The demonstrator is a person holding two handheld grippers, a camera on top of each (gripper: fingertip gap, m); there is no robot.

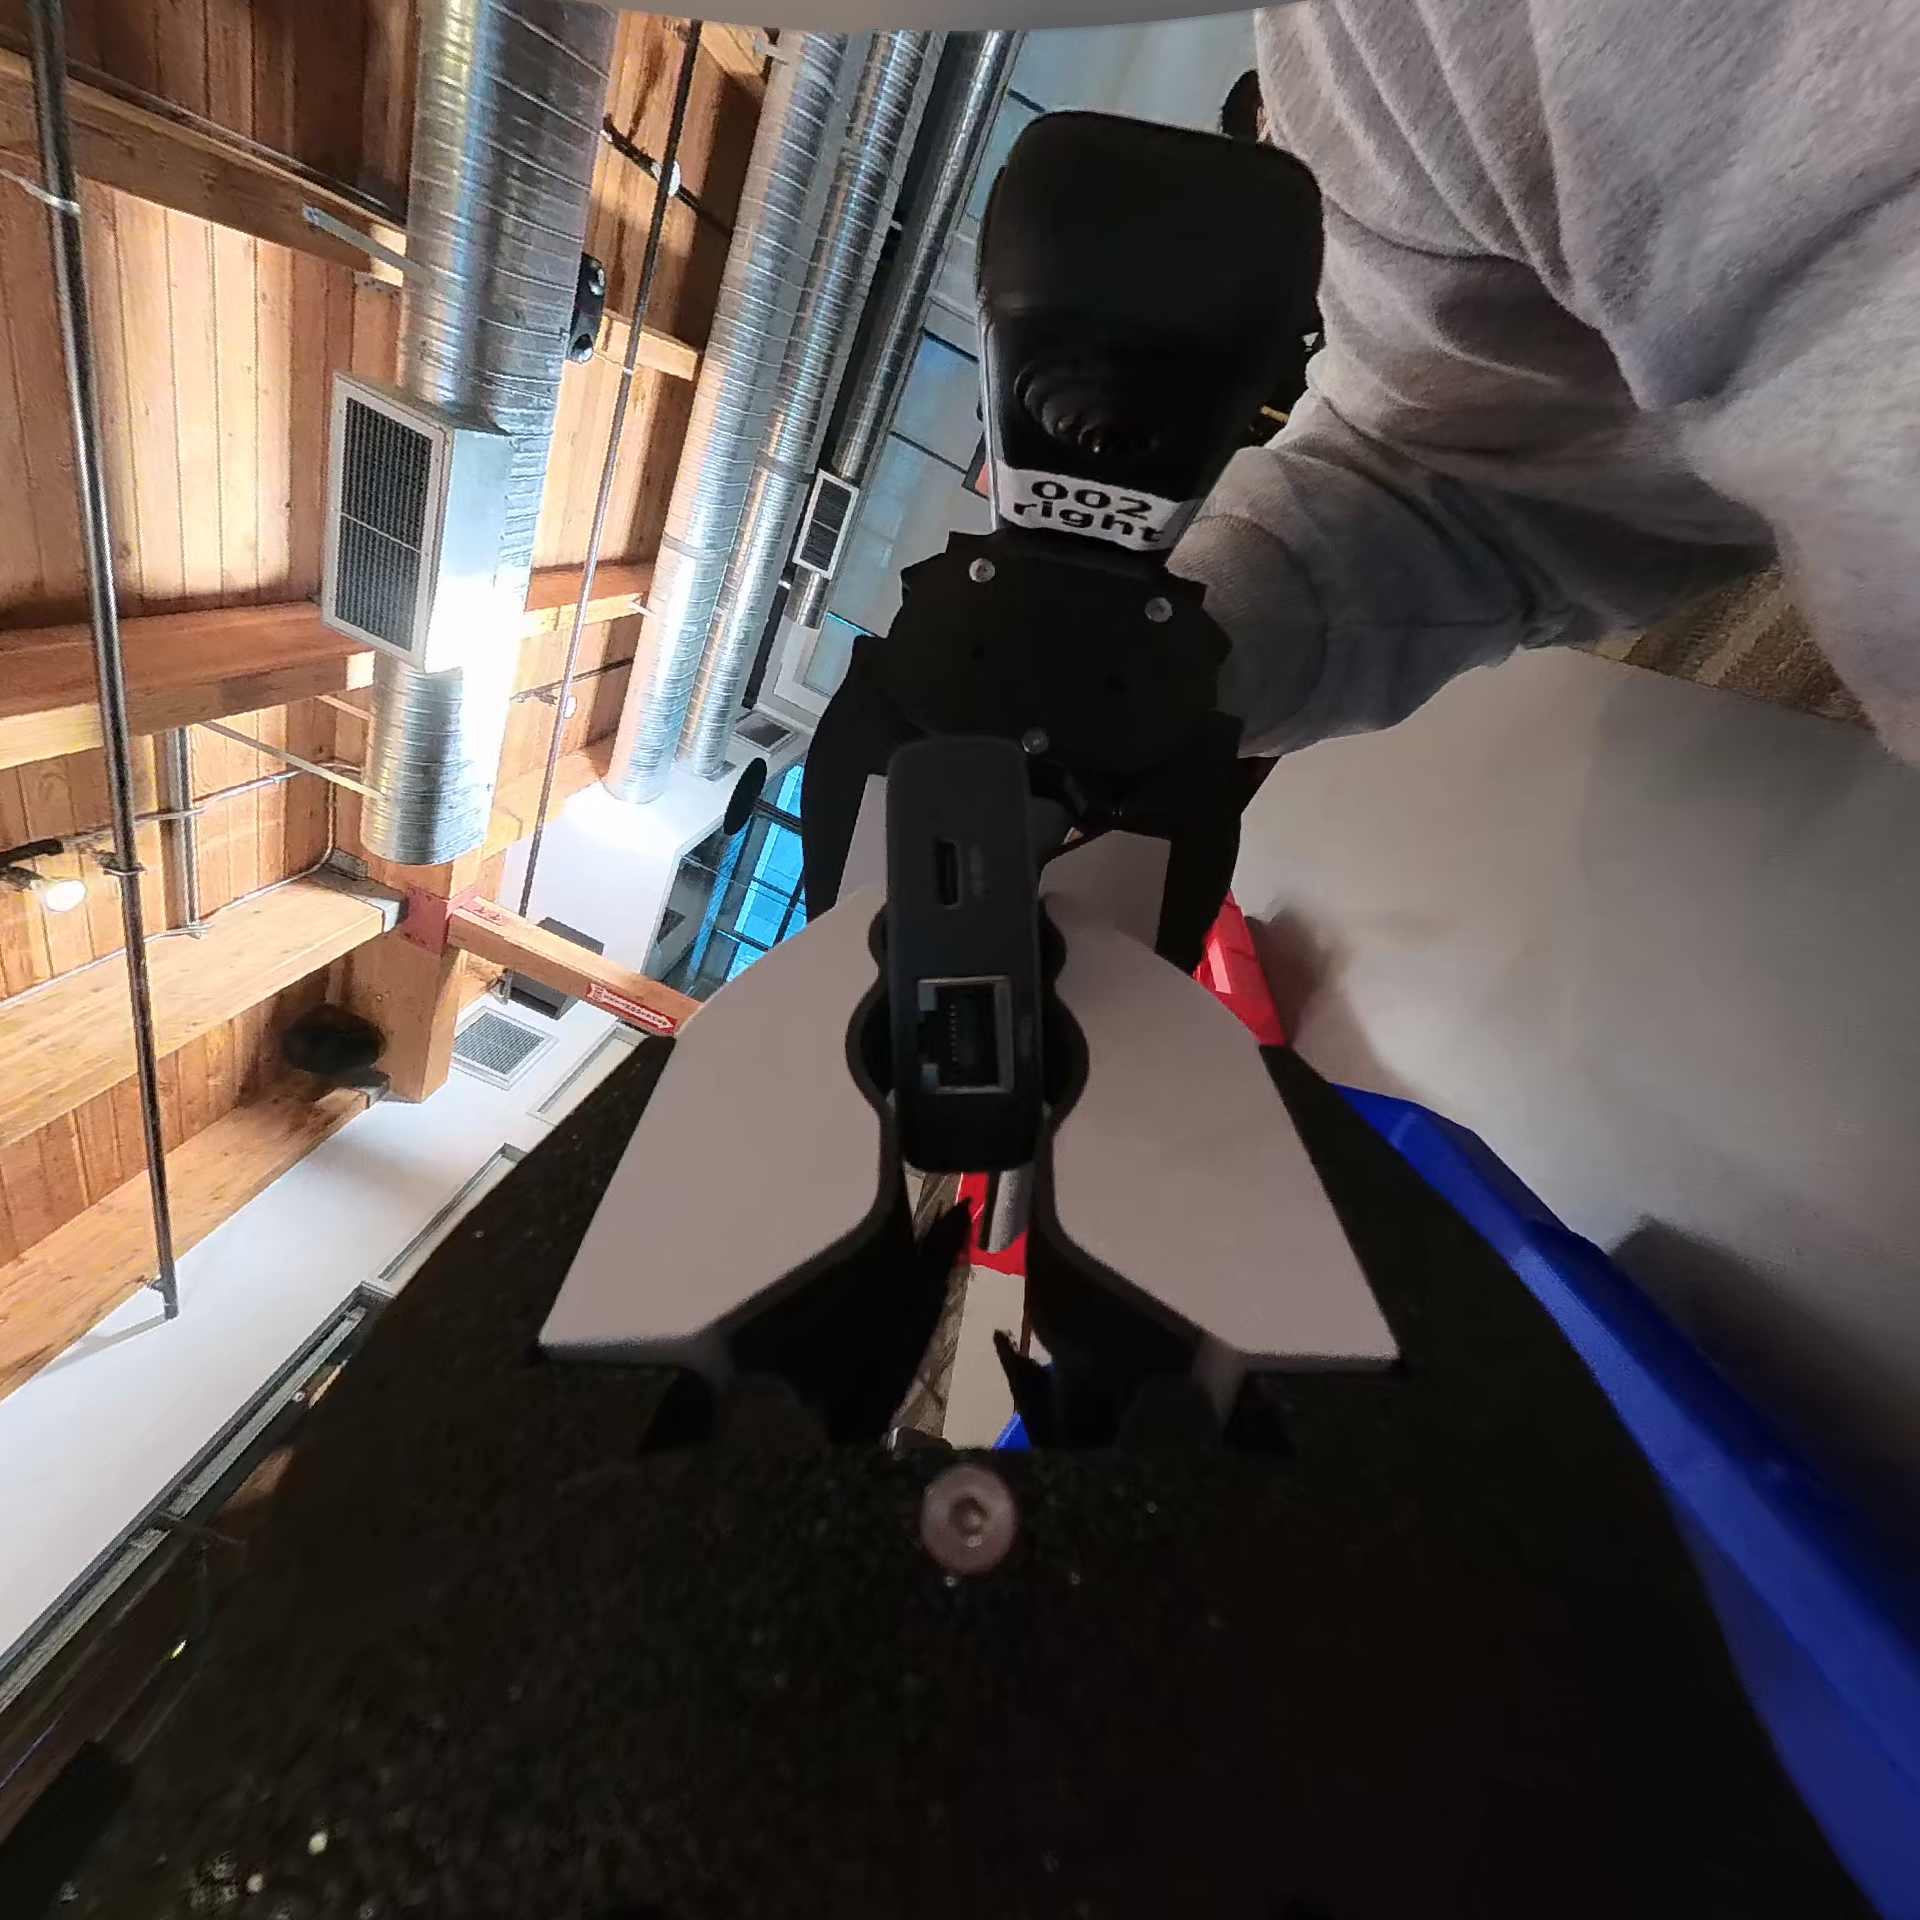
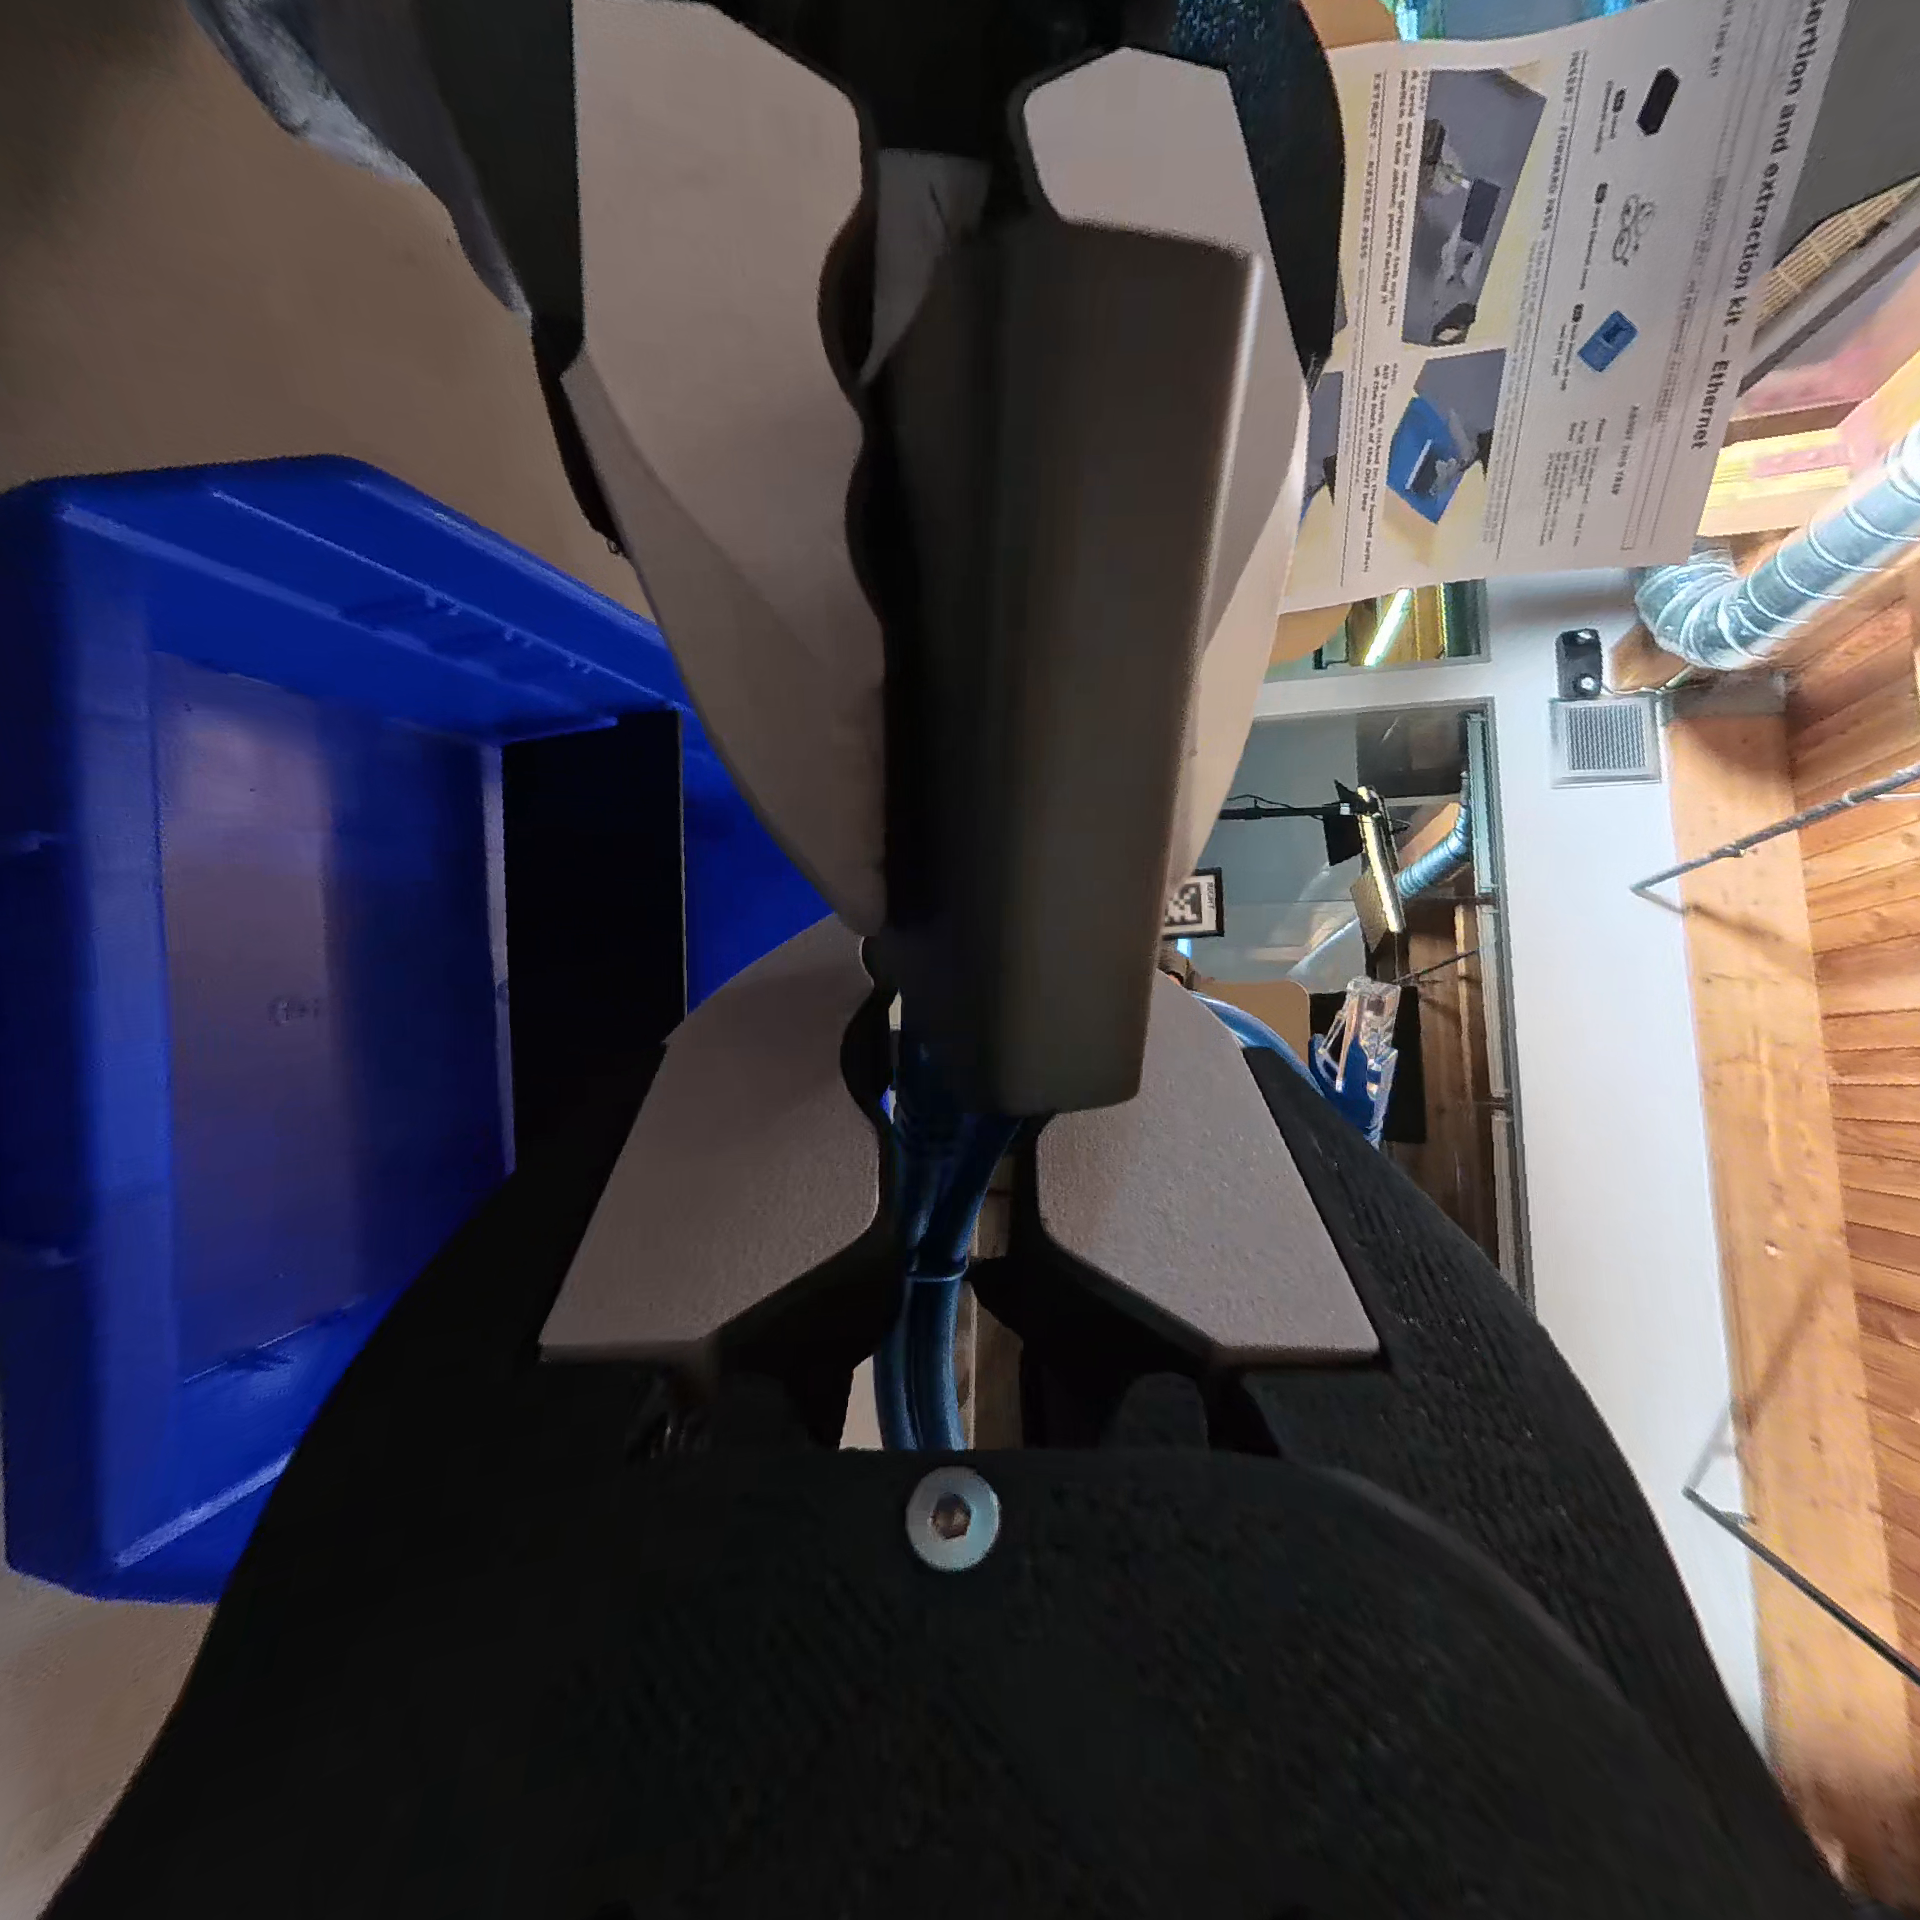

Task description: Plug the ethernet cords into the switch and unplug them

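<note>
The left tool (image 1: 966, 1060) clamps a dark network adapter (image 1: 961, 956) while the right tool (image 2: 961, 1143), facing it, grips a blue cable (image 2: 930, 1247), whose loose plug (image 2: 1361, 1049) risks snagging if either slips.

Left black, grainy-textured plastic two-finger gripper (image 1: 966, 1049): wide flat body w/ one silver hex-socket screw (image 1: 967, 1525) at centre; fingers faced w/ pale grey angular plates (image 1: 748, 1164), scalloped black inner edges.

Right black ribbed-plastic two-finger gripper (image 2: 961, 1132): same build, silver hex screw (image 2: 953, 1522) mid-body, grey faceted finger plates (image 2: 748, 1174). In left wrist view its front shows: round black mount w/ small screws, boxy black camera (image 1: 1132, 312) w/ domed lens on top, white label strip w/ black print below lens.

Person wears a light grey fleecy sweatshirt sleeve (image 1: 1558, 312), ribbed cuff.
</note>
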